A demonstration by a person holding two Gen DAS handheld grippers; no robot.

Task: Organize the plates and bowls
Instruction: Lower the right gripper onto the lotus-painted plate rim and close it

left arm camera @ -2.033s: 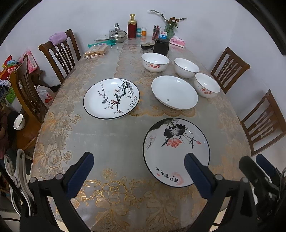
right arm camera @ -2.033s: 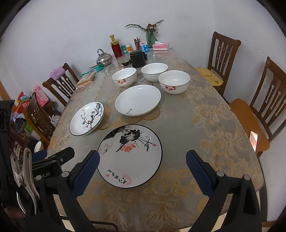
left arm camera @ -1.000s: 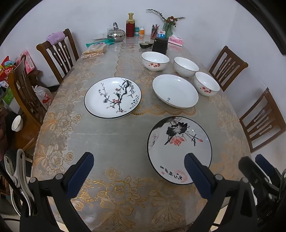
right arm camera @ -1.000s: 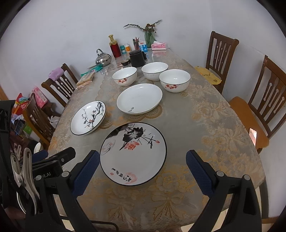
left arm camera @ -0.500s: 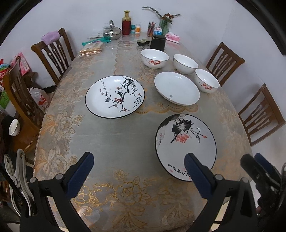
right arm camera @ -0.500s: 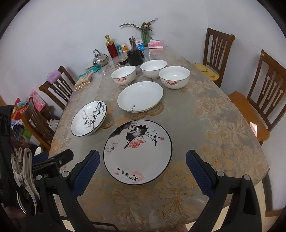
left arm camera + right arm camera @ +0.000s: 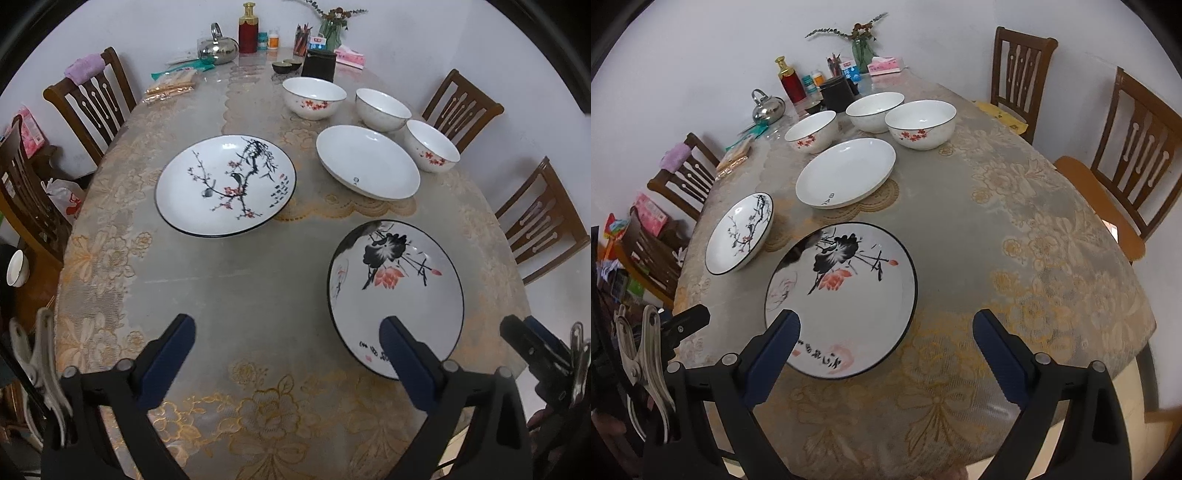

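A black-rimmed lotus plate (image 7: 395,295) (image 7: 842,295) lies nearest on the lace-covered table (image 7: 236,288). A plum-branch plate (image 7: 225,184) (image 7: 740,232) sits to its left, with a plain white plate (image 7: 367,166) (image 7: 846,173) further back. Behind these stand three white bowls (image 7: 314,98) (image 7: 382,109) (image 7: 430,146). My left gripper (image 7: 286,325) hovers over bare cloth left of the lotus plate; its jaws are closing slightly with nothing between them. My right gripper (image 7: 886,321) hangs open above the lotus plate's near right edge, holding nothing.
Wooden chairs (image 7: 1021,62) (image 7: 92,99) line both sides of the table. At the far end stand a steel kettle (image 7: 218,46), a red bottle (image 7: 248,31), a black canister (image 7: 319,64), a vase and a tissue box. The table's near edge (image 7: 960,454) curves below the fingers.
Both grippers have sunk toward the table, so the lotus plate looks larger and closer. The dishes have not moved.
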